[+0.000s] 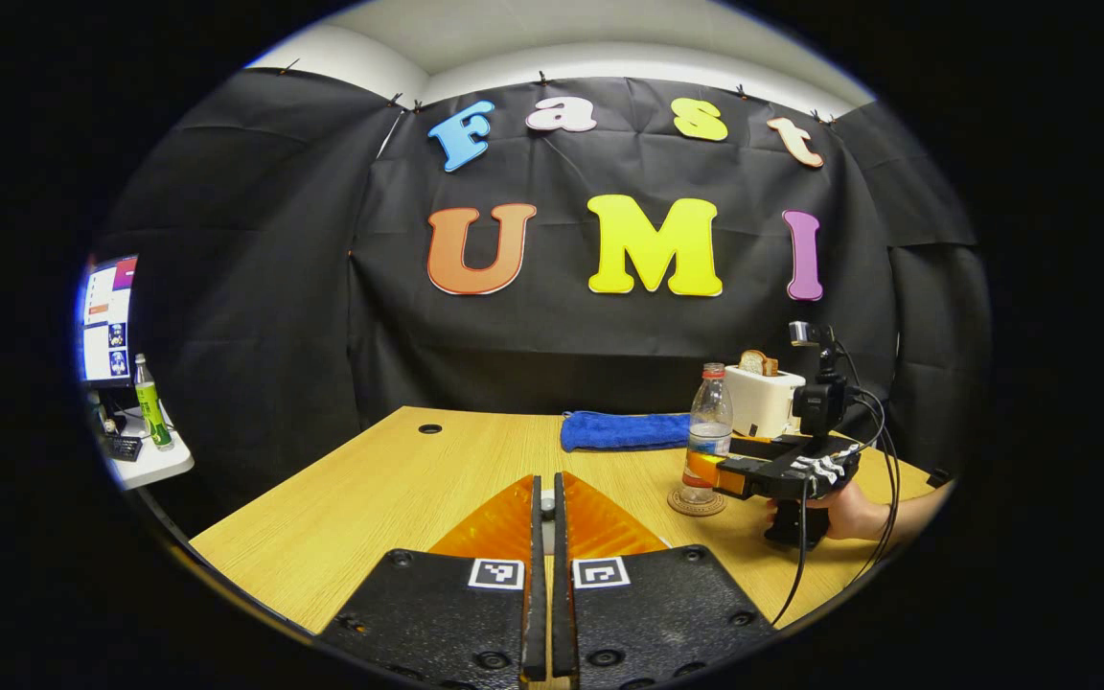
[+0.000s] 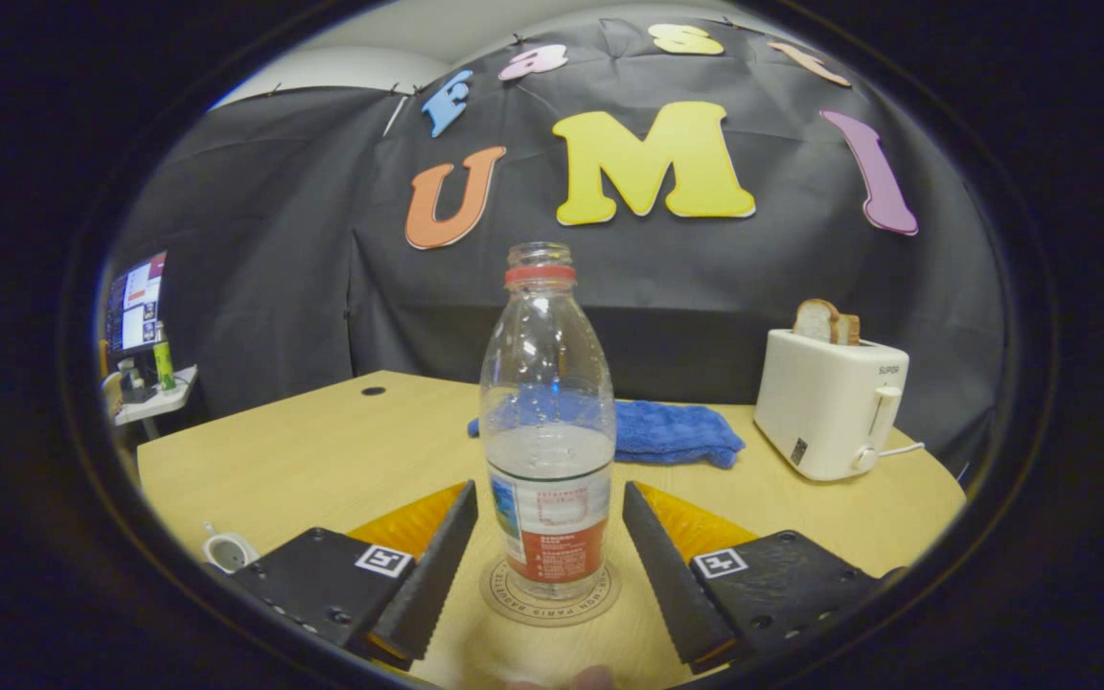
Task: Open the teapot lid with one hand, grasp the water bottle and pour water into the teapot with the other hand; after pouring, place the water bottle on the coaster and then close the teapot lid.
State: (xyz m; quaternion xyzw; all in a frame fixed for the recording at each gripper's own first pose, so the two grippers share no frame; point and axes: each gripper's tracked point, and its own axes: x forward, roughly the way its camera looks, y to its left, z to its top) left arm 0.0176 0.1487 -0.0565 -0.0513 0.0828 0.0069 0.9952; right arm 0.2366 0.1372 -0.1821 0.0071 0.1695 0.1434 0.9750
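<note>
- We see the clear plastic water bottle with the red neck ring (image 2: pixel 546 422) standing upright on the round printed coaster (image 2: pixel 514 602) on the light wooden tabletop (image 2: pixel 322 450), part full and with no cap on its mouth.
- Our right tool (image 2: pixel 546 537) is spread wide, one finger on each side of the bottle's label and neither touching it. If it pulls away crookedly, a finger could clip the bottle and tip it; an open bottle would spill across the tabletop.
- The bottle sits slightly off the coaster's centre in the right gripper view, so a nudge could push its base over the edge.
- Our left tool (image 1: pixel 547 508) is drawn narrow, its fingers nearly meeting on a small pale knob that we take for the teapot lid (image 1: pixel 547 500); we judge it held, though the grip area is tiny.
- The teapot body is hidden beneath that tool, so we cannot judge lid alignment. Lowered off-centre, the lid could catch the rim, sit tilted or slip out of so small a pinch.
- A small white object (image 2: pixel 226 551) at the lower left of the right gripper view may be the teapot's spout; we cannot tell.
- The folded blue towel (image 2: pixel 672 431) and the white toaster holding bread (image 2: pixel 830 407) sit well apart from the bottle and pose little risk.
</note>
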